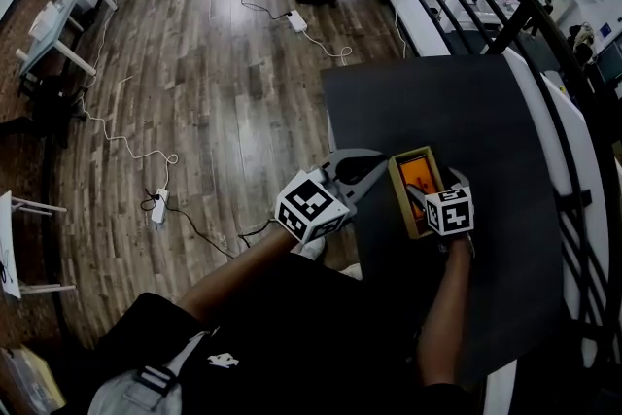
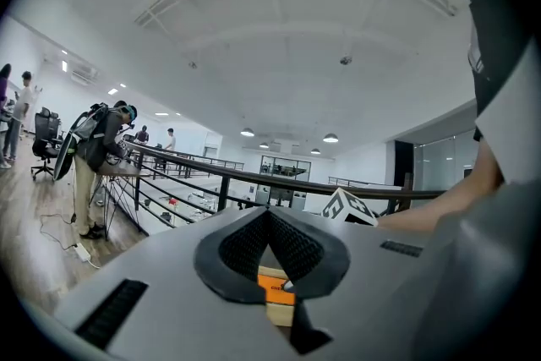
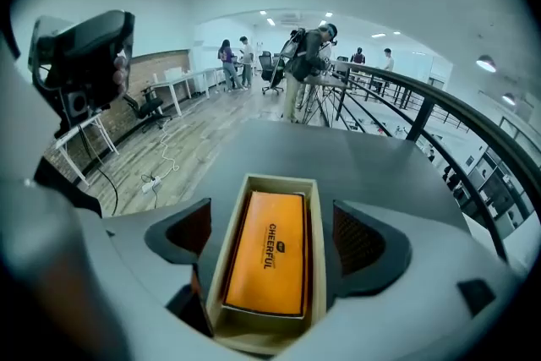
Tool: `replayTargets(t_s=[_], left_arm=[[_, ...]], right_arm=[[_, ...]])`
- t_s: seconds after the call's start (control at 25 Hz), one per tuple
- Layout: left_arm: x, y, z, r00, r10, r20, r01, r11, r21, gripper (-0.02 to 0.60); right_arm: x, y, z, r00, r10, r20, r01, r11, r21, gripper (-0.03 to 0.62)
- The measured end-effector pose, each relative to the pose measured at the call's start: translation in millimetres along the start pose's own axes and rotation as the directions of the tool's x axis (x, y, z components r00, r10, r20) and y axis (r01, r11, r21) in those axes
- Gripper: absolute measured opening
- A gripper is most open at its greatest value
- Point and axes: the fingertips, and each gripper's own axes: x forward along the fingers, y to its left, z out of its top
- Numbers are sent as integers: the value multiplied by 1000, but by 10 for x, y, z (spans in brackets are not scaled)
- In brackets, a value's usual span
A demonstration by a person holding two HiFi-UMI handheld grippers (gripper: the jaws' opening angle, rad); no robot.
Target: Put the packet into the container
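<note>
Obs.: the orange packet (image 3: 269, 249) lies flat inside the wooden container (image 3: 279, 181), print side up, and looks to fill nearly the whole floor of it. The container sits on the dark desk (image 1: 486, 112), toward its left edge and roughly midway along that edge.

Right gripper (image 3: 270, 209): jaws wide apart, straddling the container, one pad outside each long wall. We see no pad pressing on wood or packet, so it holds nothing.

Left gripper (image 2: 270, 220): jaws closed together with nothing between them, tips pointed at the container's left wall (touching or just beside, we cannot tell).

Assessment: we judge the placement essentially made; what remains is to clear the tools without disturbing it.

How we would do it:
- Keep the right jaws wide and lift clear along the container's length, not sideways, since the pads sit close to both walls and a slant could drag the box.
- Let the closed left tips brace the wall while the right gripper clears.
- Check that the packet lies below the rim at all corners.
</note>
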Motion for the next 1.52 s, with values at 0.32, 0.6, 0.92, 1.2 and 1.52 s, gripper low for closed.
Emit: replayTargets(t_s=[0.32, 0.6, 0.92, 1.2, 1.52], left_arm=[[118, -96, 88, 999, -50, 23, 49, 999, 11, 5], [175, -270, 173, 994, -98, 44, 97, 995, 22, 5], [284, -438, 305, 985, -154, 79, 153, 988, 16, 5], [355, -534, 346, 980, -178, 89, 175, 984, 34, 5], [406, -556, 311, 980, -187, 76, 184, 982, 43, 5]], right_arm=[[-648, 135, 444, 966, -43, 254, 35, 999, 38, 149], [-1120, 330, 680, 905, -84, 416, 51, 995, 89, 91], [-1543, 395, 773, 808, -130, 575, 69, 989, 127, 3], [-1827, 519, 855, 702, -116, 702, 31, 991, 132, 3], [-1980, 549, 935, 637, -182, 749, 84, 982, 168, 3]])
